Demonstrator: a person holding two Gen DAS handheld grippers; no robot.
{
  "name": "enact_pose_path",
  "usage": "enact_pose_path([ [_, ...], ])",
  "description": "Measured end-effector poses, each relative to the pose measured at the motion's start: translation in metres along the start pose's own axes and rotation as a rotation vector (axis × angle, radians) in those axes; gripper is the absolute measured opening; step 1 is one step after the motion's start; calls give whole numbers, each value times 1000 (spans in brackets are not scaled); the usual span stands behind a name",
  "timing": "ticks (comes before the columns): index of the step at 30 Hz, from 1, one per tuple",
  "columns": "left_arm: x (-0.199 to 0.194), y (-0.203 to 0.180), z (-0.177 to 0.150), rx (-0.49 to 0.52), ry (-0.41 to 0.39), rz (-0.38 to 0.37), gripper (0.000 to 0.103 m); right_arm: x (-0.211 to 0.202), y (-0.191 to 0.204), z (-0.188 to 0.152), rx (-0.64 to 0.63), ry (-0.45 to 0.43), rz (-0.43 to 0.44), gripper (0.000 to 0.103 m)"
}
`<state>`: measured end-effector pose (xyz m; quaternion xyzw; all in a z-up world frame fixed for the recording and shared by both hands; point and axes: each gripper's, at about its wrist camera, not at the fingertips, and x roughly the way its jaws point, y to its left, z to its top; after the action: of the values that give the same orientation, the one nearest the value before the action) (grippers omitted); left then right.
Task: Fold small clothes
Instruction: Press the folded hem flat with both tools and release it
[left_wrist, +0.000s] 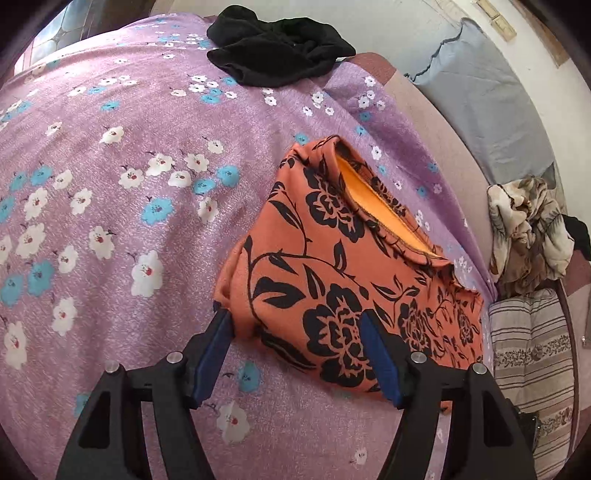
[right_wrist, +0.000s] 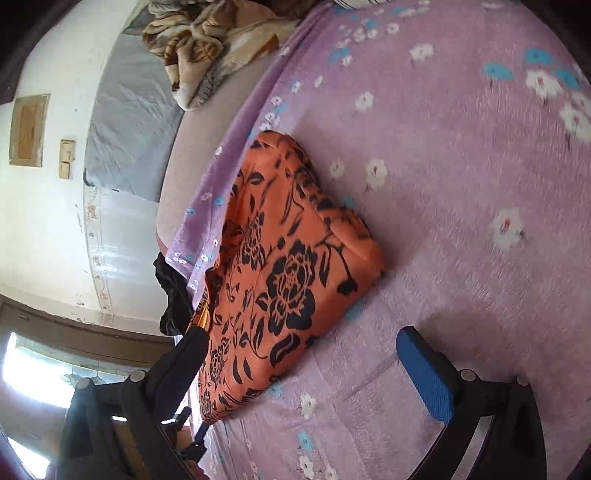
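Note:
An orange garment with black flowers lies folded on the purple flowered bedsheet, near the bed's right edge; its yellow lining shows at the far opening. My left gripper is open, its blue-padded fingers straddling the near corner of the garment, just above it. In the right wrist view the same garment lies in front of my right gripper, which is open wide and empty above the garment's near end and the sheet.
A crumpled black garment lies at the far end of the bed. A beige patterned blanket and a striped cushion sit beside the bed's right edge. A grey pillow leans on the wall.

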<state>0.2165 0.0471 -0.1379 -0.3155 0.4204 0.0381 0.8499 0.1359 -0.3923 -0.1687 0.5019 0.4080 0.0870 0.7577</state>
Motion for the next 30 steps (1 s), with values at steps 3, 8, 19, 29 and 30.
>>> enact_pose_path([
  [3,7,-4,5,-28,-31,38,73,12,9,12,65,-34,64,101],
  [8,11,-5,9,-45,-47,91,73,35,13,26,148,-45,-109,98],
  [19,15,-8,26,-30,-12,105,14,40,14,40,176,-73,-182,33],
  [29,33,-13,35,42,49,124,12,57,24,45,87,-20,-187,16],
  [30,30,-17,40,58,45,129,11,56,28,47,70,-21,-187,16],
])
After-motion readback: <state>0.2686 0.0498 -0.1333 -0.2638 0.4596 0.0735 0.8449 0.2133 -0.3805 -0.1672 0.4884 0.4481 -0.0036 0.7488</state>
